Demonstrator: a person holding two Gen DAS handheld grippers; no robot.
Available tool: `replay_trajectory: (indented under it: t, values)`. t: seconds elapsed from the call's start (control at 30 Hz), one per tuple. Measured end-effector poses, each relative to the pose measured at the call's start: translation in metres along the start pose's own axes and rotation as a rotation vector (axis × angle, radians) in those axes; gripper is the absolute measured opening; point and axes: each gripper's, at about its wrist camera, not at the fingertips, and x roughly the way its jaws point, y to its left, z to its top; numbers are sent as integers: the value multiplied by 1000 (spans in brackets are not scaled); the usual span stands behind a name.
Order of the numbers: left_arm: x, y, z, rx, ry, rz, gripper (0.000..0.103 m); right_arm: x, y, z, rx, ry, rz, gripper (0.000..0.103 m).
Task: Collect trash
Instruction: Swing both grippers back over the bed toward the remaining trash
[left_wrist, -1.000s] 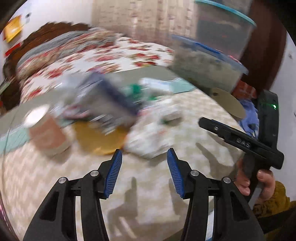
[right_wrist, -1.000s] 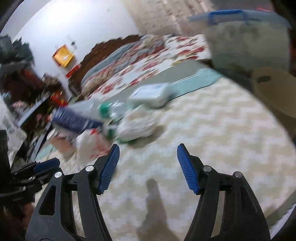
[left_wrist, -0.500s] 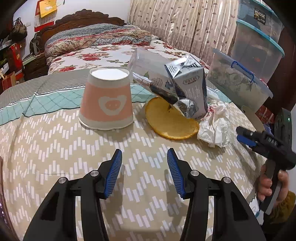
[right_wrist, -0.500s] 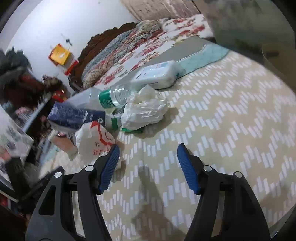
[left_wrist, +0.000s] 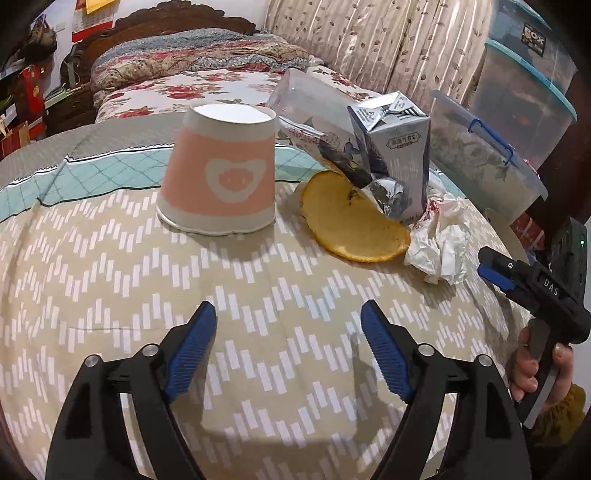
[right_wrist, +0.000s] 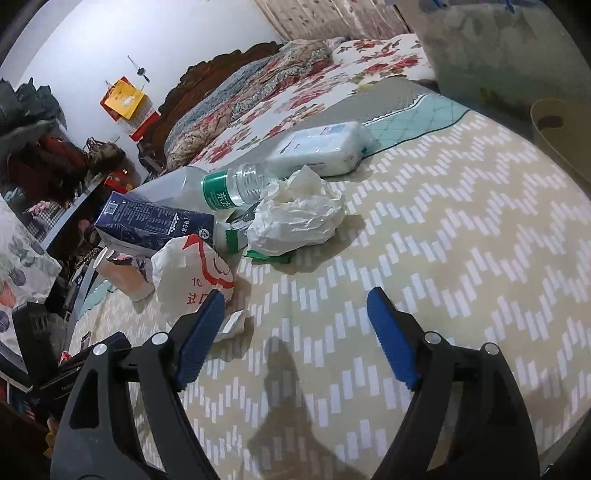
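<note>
Your bed cover — zigzag print, bearing upturned paper cup, orange peel, crumpled tissue, carton, clear bottle.

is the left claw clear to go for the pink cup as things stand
Probably yes. The left claw is open and empty, its jaws having just widened, and only bare bedspread lies between it and the upturned cup. The peel and carton sit off to the cup's right.

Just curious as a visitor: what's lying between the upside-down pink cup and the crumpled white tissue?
In the left wrist view, an orange peel lies between the pink cup and the tissue, with a grey carton standing on its far edge.
</note>
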Motion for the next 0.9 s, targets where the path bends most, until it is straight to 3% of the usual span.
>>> replay_trajectory:
  t: [0.1,0.6,0.9]
  values:
    - [4,-7,0,30,23,-10,94,1,1,0,-9,2,-7,81]
    - [1,-7,-3,29,25,-12,94,5,10,-3,-44,1,-55,81]
    - [3,-12,-4,50,32,30,94,5,21,-7,-98,-8,-84,81]
